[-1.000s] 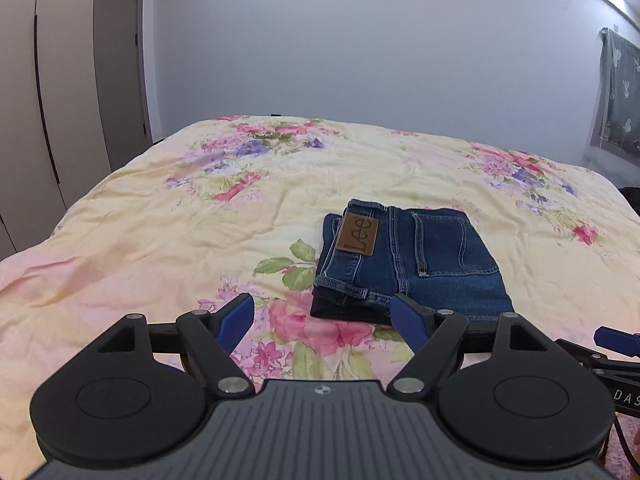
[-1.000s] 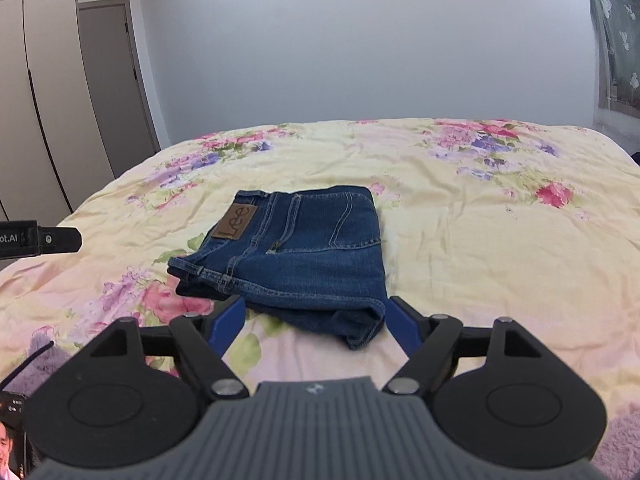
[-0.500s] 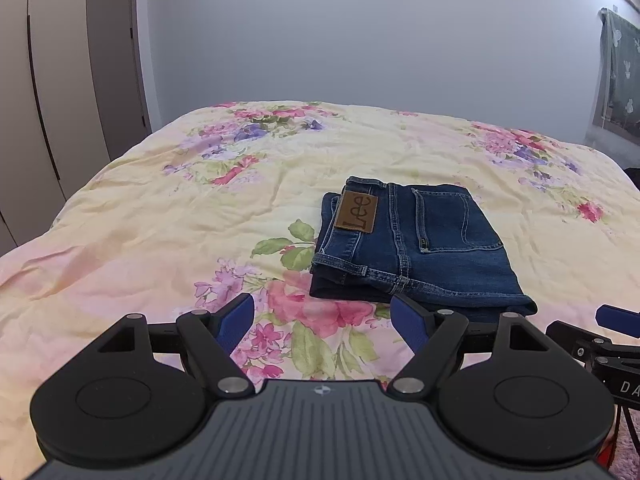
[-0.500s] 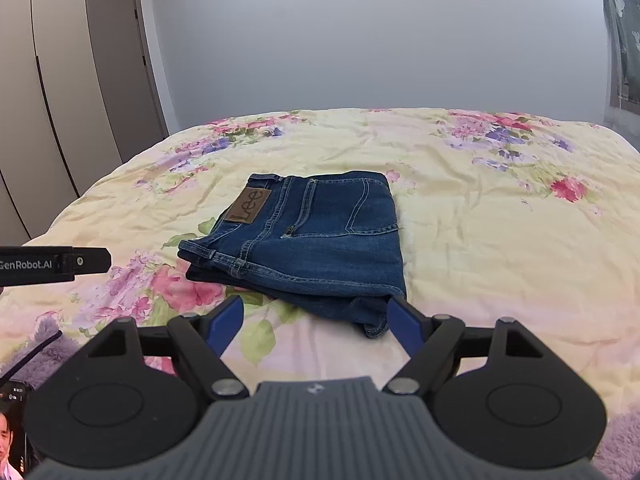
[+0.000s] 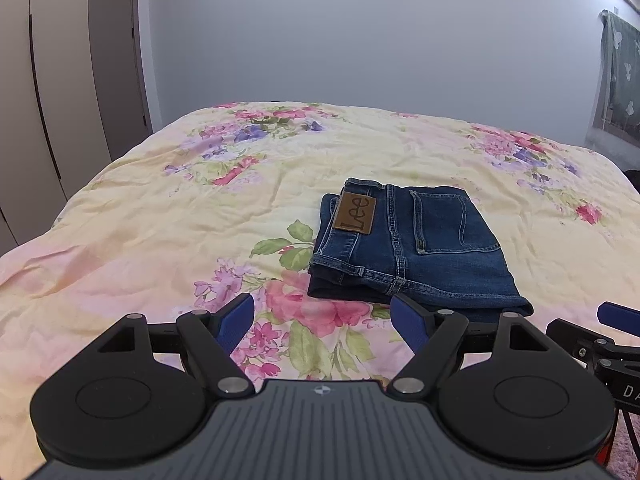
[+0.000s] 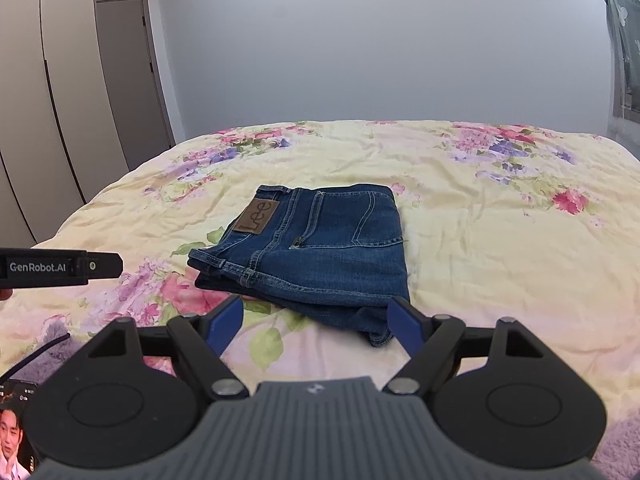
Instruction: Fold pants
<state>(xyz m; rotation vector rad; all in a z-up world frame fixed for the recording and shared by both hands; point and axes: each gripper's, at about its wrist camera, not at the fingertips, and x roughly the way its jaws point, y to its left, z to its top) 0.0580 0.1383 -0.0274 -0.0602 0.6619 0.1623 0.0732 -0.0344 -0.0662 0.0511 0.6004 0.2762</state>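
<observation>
Moved: both grippers drawn back from the jeans (image 5: pixel 408 248) since earlier.
Fingers: left gripper (image 5: pixel 324 322) and right gripper (image 6: pixel 316 322) released, nothing grasped.
Jeans: folded on bed (image 5: pixel 160 232), beyond fingertips.

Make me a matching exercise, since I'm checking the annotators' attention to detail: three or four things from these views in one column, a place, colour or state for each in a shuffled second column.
Things:
1. folded blue denim jeans
2. brown leather Lee patch
3. left gripper
4. yellow floral bedspread

Descriptions:
A. open, holding nothing
B. sewn at the waistband
C. covers the bed, slightly wrinkled
D. lies in a compact stack on the bed

Pairs: 1-D, 2-B, 3-A, 4-C
</observation>
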